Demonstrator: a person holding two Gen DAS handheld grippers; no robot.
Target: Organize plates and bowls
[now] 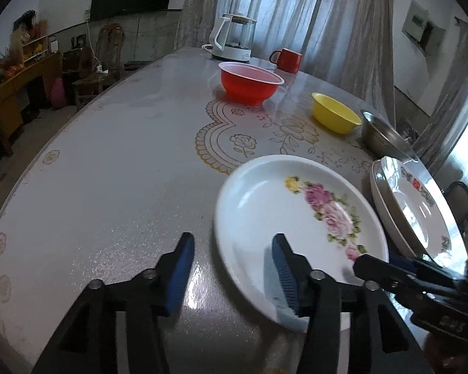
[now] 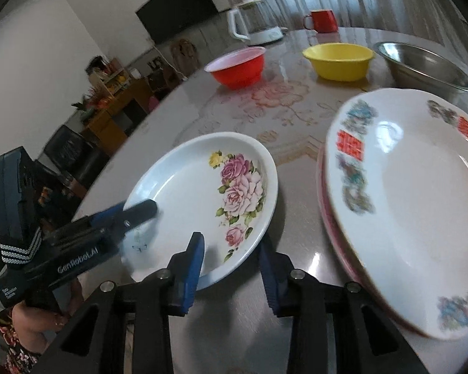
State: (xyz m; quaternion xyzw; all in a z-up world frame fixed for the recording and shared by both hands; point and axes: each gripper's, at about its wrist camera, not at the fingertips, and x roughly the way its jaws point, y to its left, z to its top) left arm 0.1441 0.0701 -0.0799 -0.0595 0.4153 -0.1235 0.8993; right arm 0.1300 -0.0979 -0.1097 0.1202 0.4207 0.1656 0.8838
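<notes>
A white plate with pink roses (image 1: 296,218) (image 2: 202,199) lies on the table near its front edge. My left gripper (image 1: 234,268) is open, one finger over the plate's near rim and the other outside it; it shows in the right wrist view (image 2: 134,213). My right gripper (image 2: 231,265) is open, straddling the rose plate's right rim; it shows in the left wrist view (image 1: 390,265). To the right, a white patterned plate (image 1: 421,212) (image 2: 405,193) rests on another plate. A red bowl (image 1: 249,82) (image 2: 238,67), a yellow bowl (image 1: 335,112) (image 2: 338,60) and a steel bowl (image 1: 383,137) (image 2: 427,68) stand farther back.
A white electric kettle (image 1: 234,39) (image 2: 252,21) and a red mug (image 1: 288,59) (image 2: 323,20) stand at the far edge of the round table (image 1: 124,171). Curtains hang behind. Chairs and a wooden cabinet (image 1: 12,90) stand to the left, off the table.
</notes>
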